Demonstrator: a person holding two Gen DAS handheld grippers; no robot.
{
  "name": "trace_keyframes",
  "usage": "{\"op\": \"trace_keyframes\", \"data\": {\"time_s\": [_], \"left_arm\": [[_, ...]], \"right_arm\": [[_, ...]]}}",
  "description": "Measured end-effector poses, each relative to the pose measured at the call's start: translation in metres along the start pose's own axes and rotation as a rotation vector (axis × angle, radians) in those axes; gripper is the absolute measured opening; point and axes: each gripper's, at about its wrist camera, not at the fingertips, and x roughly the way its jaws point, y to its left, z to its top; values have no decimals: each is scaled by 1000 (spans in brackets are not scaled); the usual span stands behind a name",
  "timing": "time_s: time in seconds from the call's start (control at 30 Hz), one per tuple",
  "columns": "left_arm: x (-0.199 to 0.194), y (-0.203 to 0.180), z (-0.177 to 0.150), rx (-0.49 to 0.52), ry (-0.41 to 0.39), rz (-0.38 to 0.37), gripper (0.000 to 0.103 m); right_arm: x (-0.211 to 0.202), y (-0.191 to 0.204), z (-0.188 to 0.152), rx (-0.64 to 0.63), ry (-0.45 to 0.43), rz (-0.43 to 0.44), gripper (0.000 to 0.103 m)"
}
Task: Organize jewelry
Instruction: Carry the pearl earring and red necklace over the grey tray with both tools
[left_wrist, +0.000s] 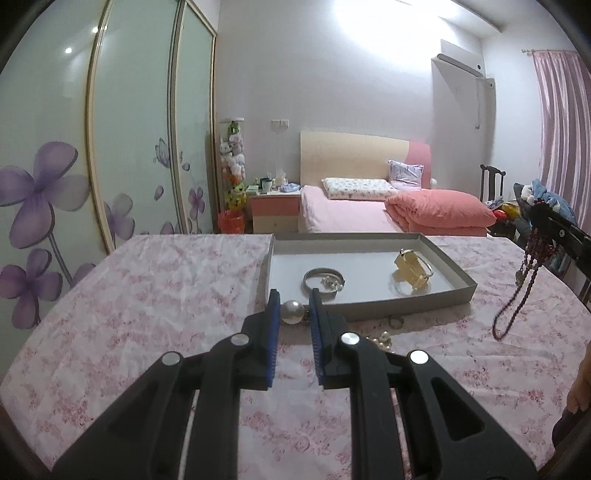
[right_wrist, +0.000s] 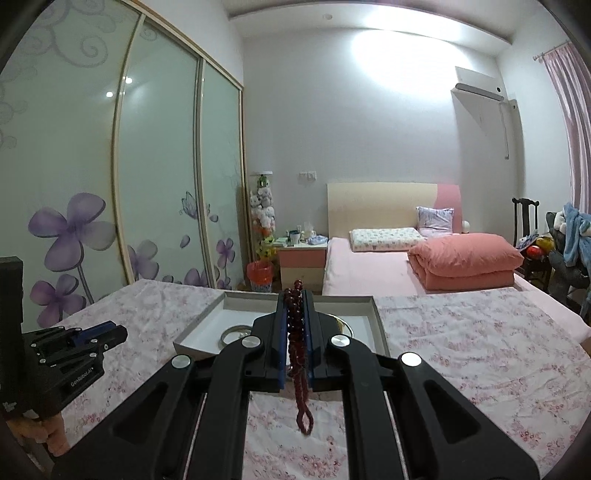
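My right gripper has its jaws clamped on the dark red bead necklace, whose strand runs along the jaw line and dangles in a loop toward the lower centre of the right wrist frame. The grey tray lies directly beyond those jaws, at frame centre, so I judge this hand the nearer for the drop. My left gripper has its jaws narrowly apart with the large pearl seen between their tips; I cannot tell whether they pinch it. The tray sits just beyond, centre right in the left wrist frame.
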Motion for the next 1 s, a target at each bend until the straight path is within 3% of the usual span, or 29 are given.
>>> {"op": "trace_keyframes", "data": {"time_s": [0.63, 1.0], "left_arm": [[13, -22, 38, 37, -128, 35, 16], [54, -32, 59, 34, -124, 14, 16]], "right_arm": [[25, 2, 7, 5, -97, -30, 8], [61, 1, 12, 3, -112, -24, 8]]}}
